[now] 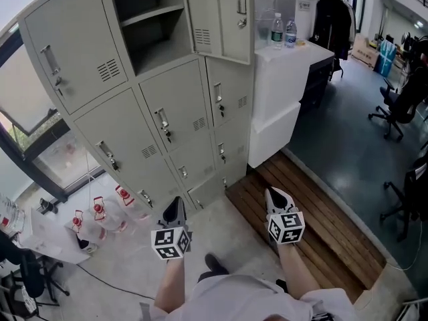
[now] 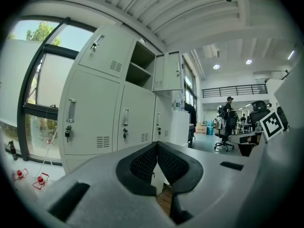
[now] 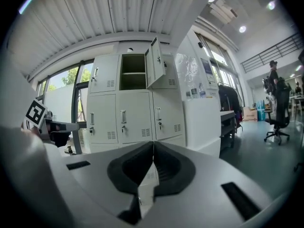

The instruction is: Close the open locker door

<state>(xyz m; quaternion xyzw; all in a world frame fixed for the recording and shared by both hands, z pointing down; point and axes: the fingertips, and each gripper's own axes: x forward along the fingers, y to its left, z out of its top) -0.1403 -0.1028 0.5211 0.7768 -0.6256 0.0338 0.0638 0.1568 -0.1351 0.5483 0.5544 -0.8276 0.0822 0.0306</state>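
Observation:
A bank of grey lockers (image 1: 160, 119) stands ahead of me. One upper door (image 1: 221, 19) hangs open to the right of its empty shelved compartment (image 1: 150, 19). The open door (image 2: 168, 71) also shows in the left gripper view, and the open door (image 3: 154, 61) in the right gripper view, high up and well away. My left gripper (image 1: 176, 204) and right gripper (image 1: 275, 194) are held low over the floor in front of the lockers, far below that door. Both are shut with nothing between their jaws, as seen at the left gripper (image 2: 156, 145) and the right gripper (image 3: 153, 144).
A white cabinet (image 1: 281, 99) carrying two bottles (image 1: 284, 32) stands right of the lockers. A wooden slatted platform (image 1: 321, 233) lies at its foot. Red-capped bottles (image 1: 100, 212) sit on the floor at the left by a window. Office chairs (image 1: 394, 105) stand at the far right.

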